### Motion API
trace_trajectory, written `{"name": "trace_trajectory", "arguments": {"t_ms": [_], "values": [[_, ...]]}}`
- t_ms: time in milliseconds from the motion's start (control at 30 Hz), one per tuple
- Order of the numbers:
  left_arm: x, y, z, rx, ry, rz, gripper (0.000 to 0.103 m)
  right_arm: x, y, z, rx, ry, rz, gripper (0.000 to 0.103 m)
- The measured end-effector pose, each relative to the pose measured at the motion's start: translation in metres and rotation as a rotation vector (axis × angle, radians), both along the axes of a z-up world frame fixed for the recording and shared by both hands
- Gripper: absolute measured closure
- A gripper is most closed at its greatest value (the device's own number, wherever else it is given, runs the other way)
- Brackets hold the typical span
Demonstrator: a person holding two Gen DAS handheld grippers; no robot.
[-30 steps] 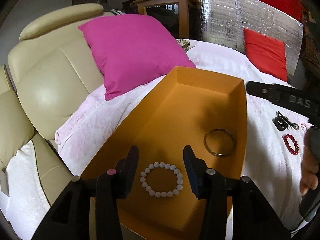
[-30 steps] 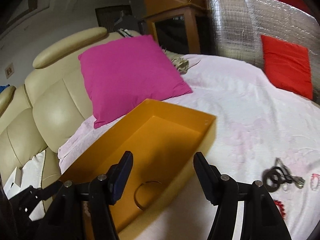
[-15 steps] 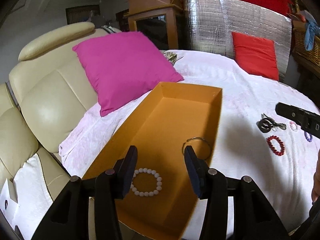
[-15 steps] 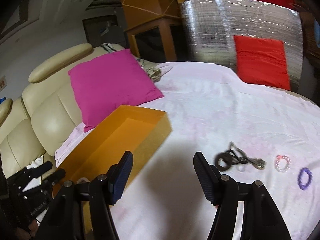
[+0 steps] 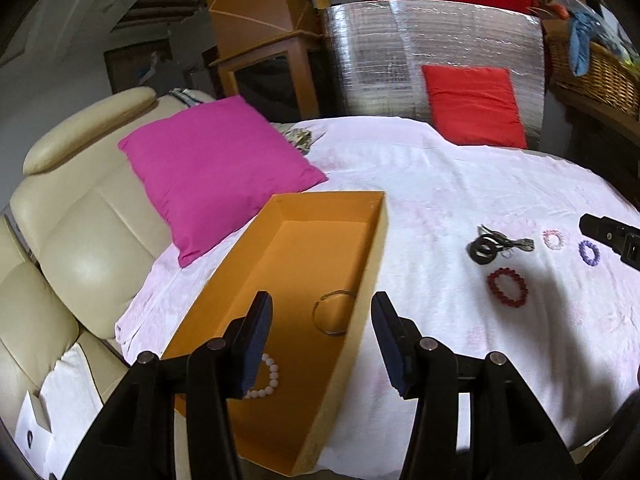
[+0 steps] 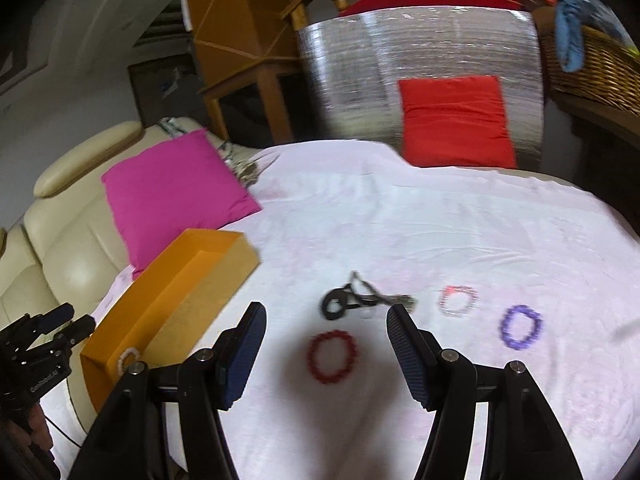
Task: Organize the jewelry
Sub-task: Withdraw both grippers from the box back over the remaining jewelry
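An orange box (image 5: pixel 376 240) lies on the white cloth and holds a white bead bracelet (image 5: pixel 269 380) and a metal bangle (image 5: pixel 333 312). My left gripper (image 5: pixel 320 344) is open and empty above the box's right wall. A red bead bracelet (image 6: pixel 332 356), a black tangle of jewelry (image 6: pixel 348 300), a pale pink bracelet (image 6: pixel 459 300) and a purple bracelet (image 6: pixel 520 326) lie on the cloth. My right gripper (image 6: pixel 324 356) is open and empty above the red bracelet. The box (image 6: pixel 168 312) is to its left.
A magenta pillow (image 5: pixel 216 168) leans on the cream sofa (image 5: pixel 80 216) behind the box. A red pillow (image 5: pixel 472 104) stands against a silver foil panel (image 5: pixel 400 52) at the back. A wicker basket (image 5: pixel 592 68) is at the far right.
My left gripper pulled back and to the right from the white bracelet. My right gripper swung right, away from the box, to above the red bracelet.
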State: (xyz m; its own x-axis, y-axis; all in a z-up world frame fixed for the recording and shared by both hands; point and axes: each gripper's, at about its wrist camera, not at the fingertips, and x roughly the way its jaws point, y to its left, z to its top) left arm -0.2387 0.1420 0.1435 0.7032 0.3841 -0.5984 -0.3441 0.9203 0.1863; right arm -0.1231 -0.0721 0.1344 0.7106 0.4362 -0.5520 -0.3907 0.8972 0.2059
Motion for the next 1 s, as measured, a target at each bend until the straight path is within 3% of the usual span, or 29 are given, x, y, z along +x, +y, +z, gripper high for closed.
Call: {"name": "trace_trajectory", "arguments": {"t_ms": [300,533,733,1000], "values": [[0.024,-0.039,-0.001,-0.003,0.046,-0.092,0.045,0.017,-0.078,-0.019,0.093,0.048,-0.146,0.036],[0.075,-0.072,-0.020,-0.117,0.105,-0.247,0.045,0.046,-0.144,-0.049,0.198,0.230,-0.260,0.036],[0.135,-0.097,-0.039,-0.199,0.162,-0.324,0.045,0.060,-0.189,-0.072,0.291,0.364,-0.333,0.036],[0.211,-0.116,-0.067,-0.319,0.218,-0.340,0.045,0.063,-0.214,-0.080,0.314,0.397,-0.364,0.036]]}}
